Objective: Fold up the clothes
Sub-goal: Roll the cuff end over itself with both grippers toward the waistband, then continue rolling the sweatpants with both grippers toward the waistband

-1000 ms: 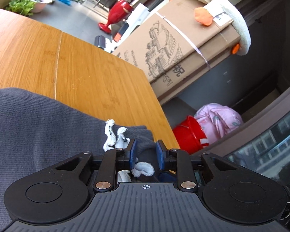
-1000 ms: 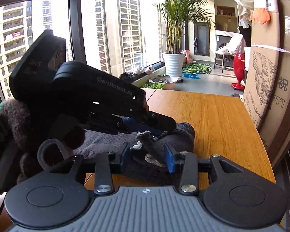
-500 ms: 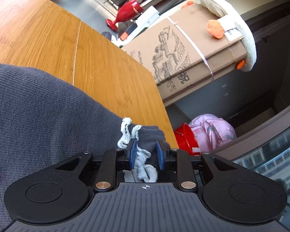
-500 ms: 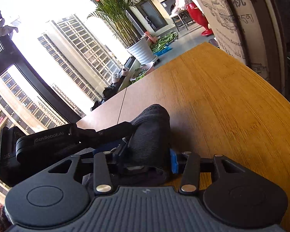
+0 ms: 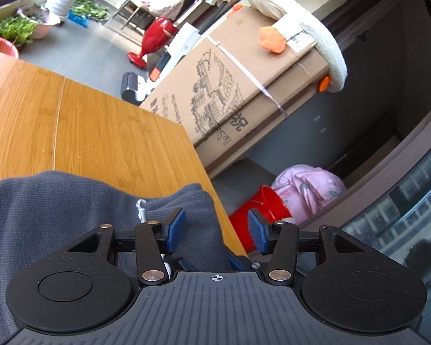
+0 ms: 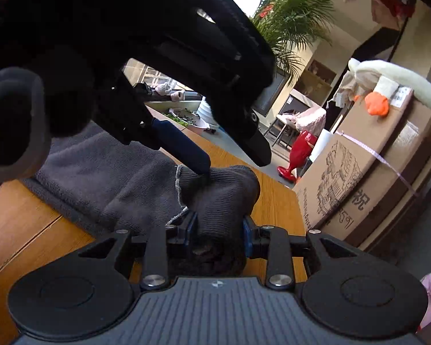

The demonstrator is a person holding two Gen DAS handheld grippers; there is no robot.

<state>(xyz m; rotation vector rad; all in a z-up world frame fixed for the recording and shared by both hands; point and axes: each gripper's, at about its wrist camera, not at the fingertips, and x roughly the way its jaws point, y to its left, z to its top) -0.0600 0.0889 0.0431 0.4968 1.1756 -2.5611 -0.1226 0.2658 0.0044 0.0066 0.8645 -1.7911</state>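
Floor by table (image 5: pixel 106 132): red bucket (image 5: pixel 258 210) w/ pink cloth (image 5: pixel 310 184).

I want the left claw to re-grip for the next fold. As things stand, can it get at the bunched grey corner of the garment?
Probably yes. The left claw is opening right over the garment's bunched corner, fabric between its pads, unpressed. The right claw crowds that same bunch.

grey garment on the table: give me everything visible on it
The dark grey knit garment is soft ribbed fabric with a whitish frayed cord, lying on the wooden table, its bunched end near the table's corner. The right gripper is closing on that bunch. The left gripper is opening, fabric loose between its pads.
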